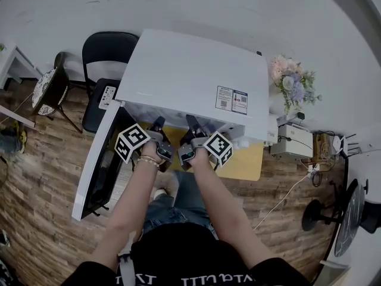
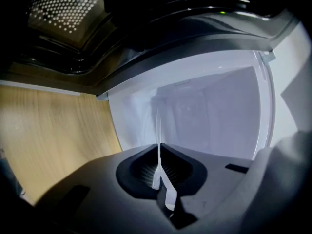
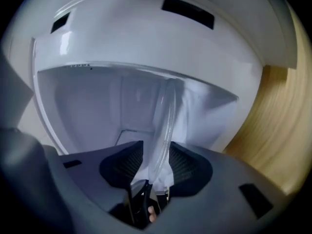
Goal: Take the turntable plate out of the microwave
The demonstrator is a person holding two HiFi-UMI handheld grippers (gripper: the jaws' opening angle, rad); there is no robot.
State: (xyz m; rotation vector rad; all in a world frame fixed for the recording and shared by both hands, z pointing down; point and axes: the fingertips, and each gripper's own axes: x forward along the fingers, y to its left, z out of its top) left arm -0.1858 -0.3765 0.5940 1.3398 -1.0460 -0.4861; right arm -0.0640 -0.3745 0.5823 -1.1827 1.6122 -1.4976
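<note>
Inside microwave (image 1: 190, 76), left gripper (image 2: 160, 173) pinching turntable plate (image 3: 164, 128), right gripper (image 3: 156, 167) straddling it

Both forearms (image 1: 134, 195) stretched fwd, side by side, grippers pointing near level. L gripper (image 2: 160, 172) jaws clamped tight on thin edge of turntable plate (image 2: 158, 130). R gripper (image 3: 156, 165) jaws partly apart, plate rim btwn pads, small gap one side, no squeeze.

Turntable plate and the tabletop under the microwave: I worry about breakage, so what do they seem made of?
Clear turntable plate: probably glass, glossy; the white microwave cavity shows through it and its rim catches light, though clear plastic is possible. Tan tabletop: wood or wood-look laminate, matte, with visible grain streaks.
</note>
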